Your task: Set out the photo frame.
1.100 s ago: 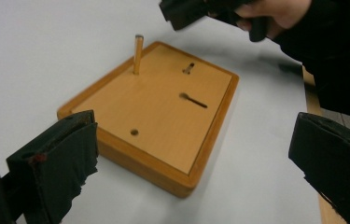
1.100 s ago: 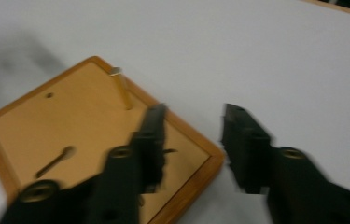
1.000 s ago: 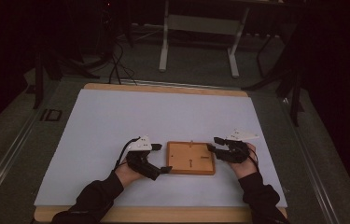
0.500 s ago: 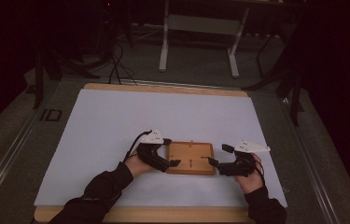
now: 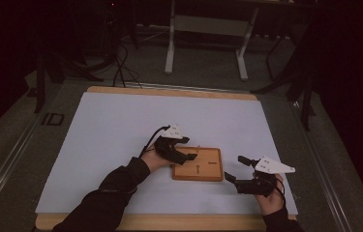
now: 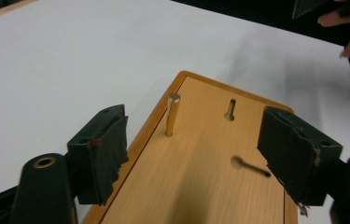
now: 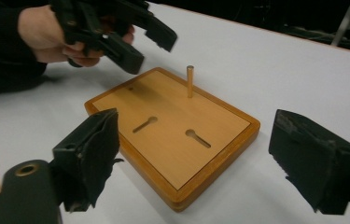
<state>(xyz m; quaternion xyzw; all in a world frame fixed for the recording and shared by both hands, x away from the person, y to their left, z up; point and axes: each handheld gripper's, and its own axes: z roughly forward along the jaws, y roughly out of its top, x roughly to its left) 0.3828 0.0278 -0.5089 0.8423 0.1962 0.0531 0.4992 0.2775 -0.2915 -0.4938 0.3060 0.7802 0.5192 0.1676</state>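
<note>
Over the wooden board (image 5: pixel 197 165), left gripper (image 6: pixel 193 154) narrows empty around the peg (image 6: pixel 172 114); right gripper (image 5: pixel 233 171) released; next, pinch peg

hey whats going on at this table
A person holds a claw in each hand at a wooden peg board on the white table. The left claw hangs open over the board's edge near the upright metal peg, its jaws closing in. The right claw is open beside the board, holding nothing.
</note>
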